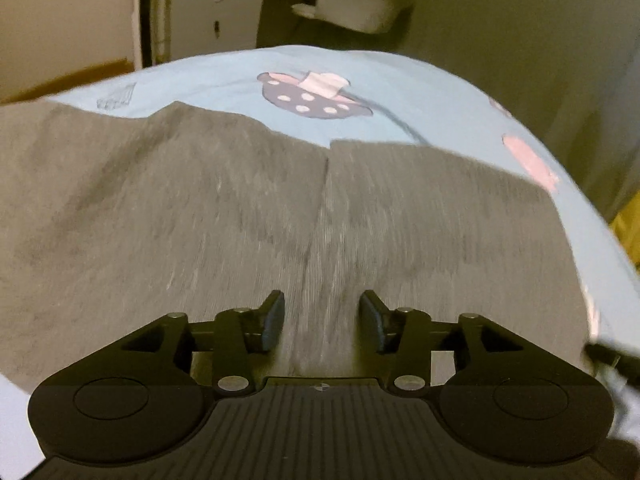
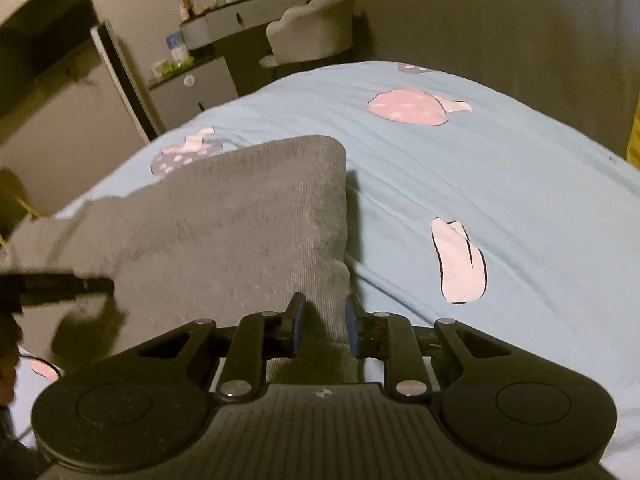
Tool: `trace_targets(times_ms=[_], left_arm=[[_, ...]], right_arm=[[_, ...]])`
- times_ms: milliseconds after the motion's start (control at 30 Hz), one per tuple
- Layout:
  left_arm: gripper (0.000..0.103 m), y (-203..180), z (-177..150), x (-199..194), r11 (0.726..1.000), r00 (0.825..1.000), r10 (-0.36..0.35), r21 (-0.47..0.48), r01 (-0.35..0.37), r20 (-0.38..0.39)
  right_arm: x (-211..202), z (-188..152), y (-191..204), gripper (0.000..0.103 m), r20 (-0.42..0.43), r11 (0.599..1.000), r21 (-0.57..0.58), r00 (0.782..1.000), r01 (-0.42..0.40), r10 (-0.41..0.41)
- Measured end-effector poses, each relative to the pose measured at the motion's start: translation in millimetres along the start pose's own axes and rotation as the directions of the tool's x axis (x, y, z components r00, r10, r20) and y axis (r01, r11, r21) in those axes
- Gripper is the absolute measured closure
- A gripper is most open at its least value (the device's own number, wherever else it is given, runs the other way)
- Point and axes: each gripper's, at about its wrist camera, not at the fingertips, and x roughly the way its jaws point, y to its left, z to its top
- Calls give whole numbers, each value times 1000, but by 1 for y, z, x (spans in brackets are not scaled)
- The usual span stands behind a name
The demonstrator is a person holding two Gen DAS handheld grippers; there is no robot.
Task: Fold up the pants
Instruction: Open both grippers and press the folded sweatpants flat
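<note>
The grey pants (image 1: 248,208) lie spread on a bed covered by a light blue sheet (image 1: 420,92) printed with pink and dark blue shapes.

In the left wrist view the left gripper (image 1: 322,320) hangs over the pants with its jaws apart. Grey cloth fills the gap between the fingers and runs on ahead of them, but neither pad (image 1: 274,320) presses on it, so this gripper is open and holds nothing. A seam or fold line in the cloth runs straight ahead from the gap toward the far edge of the pants, where the sheet begins. The cloth is blurred in this view.

In the right wrist view the right gripper (image 2: 325,330) has its jaws set close together with a narrow strip of the pants' edge passing between them. Whether the pads actually pinch that strip cannot be told. From this gripper the pants stretch ahead and to the left, ending in a rounded corner (image 2: 320,152); to the right of the gripper is bare sheet. Far to the left of it, the tip of the other gripper shows as a dark blurred bar above the cloth.

Beyond the bed stand a grey cabinet (image 2: 196,92) and a pale chair (image 2: 312,36).
</note>
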Motion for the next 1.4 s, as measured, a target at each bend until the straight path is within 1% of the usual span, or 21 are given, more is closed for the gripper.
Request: trace_targets(times_ms=[100, 133, 167, 200, 233, 267, 300, 367, 400, 467, 533, 567, 600, 667, 700, 767, 800, 900, 1067, 1167, 1400], left_arm=[[56, 2, 15, 18, 997, 999, -49, -61, 48, -18], [56, 0, 18, 21, 996, 998, -57, -69, 56, -20], [61, -2, 20, 24, 996, 998, -62, -70, 61, -20], [69, -4, 21, 26, 996, 998, -62, -61, 61, -24], [71, -7, 22, 28, 997, 998, -55, -47, 54, -29], [74, -12, 23, 28, 999, 999, -34, -18, 34, -26], [82, -18, 24, 25, 1000, 1000, -17, 21, 17, -10], [89, -28, 26, 14, 996, 999, 8, 85, -12, 47], [90, -31, 28, 6, 994, 997, 7, 104, -15, 82], [90, -32, 33, -6, 995, 992, 4, 100, -17, 129], [90, -30, 33, -16, 995, 986, 10, 93, -26, 166], [89, -29, 32, -15, 994, 985, 32, 97, -49, 172], [88, -30, 28, -9, 990, 986, 65, 113, -83, 152], [86, -33, 19, 7, 978, 990, 113, 167, -126, 85], [85, -37, 14, 13, 968, 987, 147, 198, -157, 67], [83, -45, 4, 13, 948, 979, 181, 250, -199, 93], [82, -48, 3, 13, 942, 977, 190, 262, -209, 98], [80, -48, 3, 13, 943, 977, 198, 255, -212, 80], [76, -39, 7, 10, 960, 981, 186, 203, -193, 54], [76, -37, 5, 7, 966, 983, 179, 181, -185, 46], [72, -35, 1, 3, 967, 984, 174, 183, -178, 40]], right_arm=[[13, -6, -5, 81, -41, 1000, 26, 999, 3, -2], [15, -5, -7, 81, -40, 999, 45, 999, 0, 2], [16, -4, -8, 81, -38, 998, 60, 999, -3, 5], [15, -4, -9, 81, -34, 998, 68, 999, -6, 9], [13, -5, -9, 81, -23, 998, 67, 1000, -9, 11], [10, -6, -8, 81, -7, 998, 60, 1000, -9, 10], [5, -7, -6, 81, 12, 999, 51, 1000, -5, 5], [-3, -8, -1, 81, 63, 1000, 31, 998, 5, -7], [-7, -9, 1, 81, 86, 1000, 23, 996, 3, -5], [-9, -9, 5, 81, 113, 1000, 2, 994, 8, -8], [-3, -9, 10, 81, 81, 1000, -24, 997, 21, -19], [2, -10, 11, 81, 56, 999, -34, 998, 32, -30], [6, -10, 12, 81, 29, 998, -43, 999, 35, -33], [14, -9, 14, 80, -6, 997, -58, 999, 53, -54], [16, -9, 15, 80, -9, 996, -62, 998, 57, -57], [17, -9, 17, 80, -6, 996, -68, 998, 61, -62], [16, -9, 16, 80, -4, 996, -68, 998, 61, -61], [15, -9, 13, 80, -8, 997, -50, 999, 52, -53], [16, -8, 10, 79, -9, 998, -33, 999, 46, -46], [17, -7, 9, 79, -10, 999, -22, 999, 43, -44], [19, -7, 3, 73, -19, 999, 17, 999, 38, -38]])
